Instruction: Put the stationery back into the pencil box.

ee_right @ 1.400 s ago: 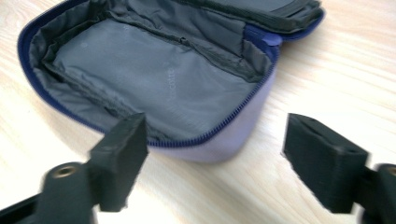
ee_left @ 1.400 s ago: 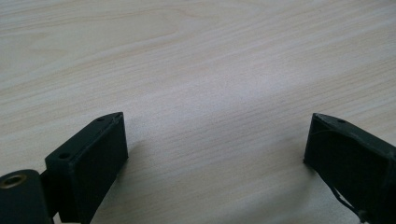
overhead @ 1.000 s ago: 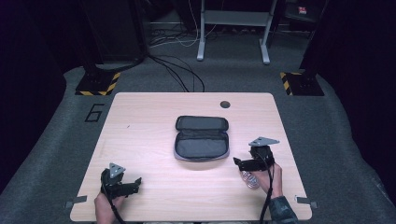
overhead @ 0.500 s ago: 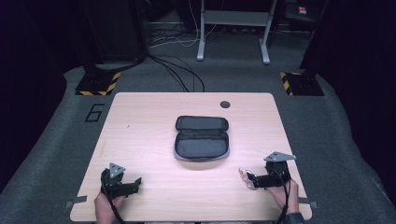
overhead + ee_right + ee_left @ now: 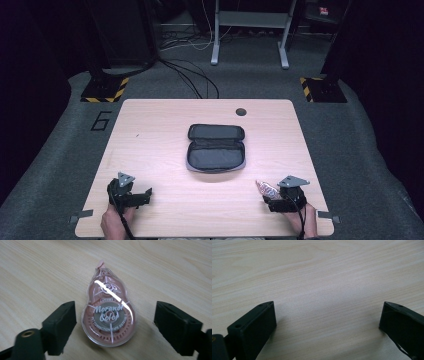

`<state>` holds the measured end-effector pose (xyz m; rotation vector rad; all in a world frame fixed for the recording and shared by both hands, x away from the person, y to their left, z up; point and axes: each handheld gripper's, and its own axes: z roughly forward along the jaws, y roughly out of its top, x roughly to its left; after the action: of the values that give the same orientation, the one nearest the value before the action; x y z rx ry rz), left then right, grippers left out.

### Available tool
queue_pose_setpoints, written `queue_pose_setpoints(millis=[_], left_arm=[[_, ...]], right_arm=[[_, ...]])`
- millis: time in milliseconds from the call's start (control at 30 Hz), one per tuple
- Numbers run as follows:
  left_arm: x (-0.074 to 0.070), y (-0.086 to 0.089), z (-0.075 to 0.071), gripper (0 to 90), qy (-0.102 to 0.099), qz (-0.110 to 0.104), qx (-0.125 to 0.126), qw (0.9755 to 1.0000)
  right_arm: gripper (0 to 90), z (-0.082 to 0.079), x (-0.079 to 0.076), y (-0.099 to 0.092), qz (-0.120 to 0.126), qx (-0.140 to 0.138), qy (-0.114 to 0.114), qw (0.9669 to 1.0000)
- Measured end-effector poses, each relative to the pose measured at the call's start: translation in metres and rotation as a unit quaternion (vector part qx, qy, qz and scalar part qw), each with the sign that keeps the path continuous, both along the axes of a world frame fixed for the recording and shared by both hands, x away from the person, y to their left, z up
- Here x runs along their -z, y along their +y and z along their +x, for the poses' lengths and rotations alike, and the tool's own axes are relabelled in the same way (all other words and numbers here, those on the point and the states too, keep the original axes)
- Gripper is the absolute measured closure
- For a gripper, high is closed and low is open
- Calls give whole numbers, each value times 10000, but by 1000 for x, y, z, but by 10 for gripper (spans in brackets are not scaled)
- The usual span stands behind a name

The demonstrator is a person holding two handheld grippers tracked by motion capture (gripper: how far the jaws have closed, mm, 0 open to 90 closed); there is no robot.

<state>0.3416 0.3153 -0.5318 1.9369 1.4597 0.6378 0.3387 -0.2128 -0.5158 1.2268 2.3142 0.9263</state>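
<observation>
A pink correction tape roller (image 5: 108, 312) with a clear shell lies flat on the wooden table (image 5: 150, 135) near its front right, also seen from above as the roller (image 5: 266, 188). My right gripper (image 5: 115, 315) straddles it, low over the table; its jaws have just been closing, with the roller between them and a gap on each side. From above, the right gripper (image 5: 274, 199) sits just behind the roller. My left gripper (image 5: 145, 196) rests at the front left, and its own view shows the left gripper (image 5: 327, 312) open over bare wood.
A dark zip case (image 5: 216, 150) lies open in the middle of the table, its inside showing. A small round hole (image 5: 241, 111) marks the far edge. Carpeted floor, cables and stand legs surround the table.
The right gripper moved from beside the case toward the front right edge and sank lower, ending behind the roller. The roller and the left gripper stayed put.
</observation>
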Motion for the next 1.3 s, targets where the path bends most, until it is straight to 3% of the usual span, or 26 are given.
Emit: queue_pose_setpoints(millis=[167, 233, 567, 833, 1300], left_arm=[[0, 0, 0, 4, -2, -10, -6, 10000], [0, 0, 0, 4, -4, -11, -7, 10000], [1, -1, 0, 4, -31, -48, -40, 10000], [0, 0, 0, 4, -31, -44, -35, 10000], [0, -1, 0, 5, -31, -46, -31, 10000]], right_arm=[[285, 3, 2, 4, -53, -44, 43, 10000], [380, 2, 3, 6, 8, -149, -2, 9999], [390, -1, 2, 7, 227, -65, -27, 9997], [390, 0, -15, 10, 304, -19, -299, 9991], [390, 9, -36, 20, 329, -104, -477, 9983]])
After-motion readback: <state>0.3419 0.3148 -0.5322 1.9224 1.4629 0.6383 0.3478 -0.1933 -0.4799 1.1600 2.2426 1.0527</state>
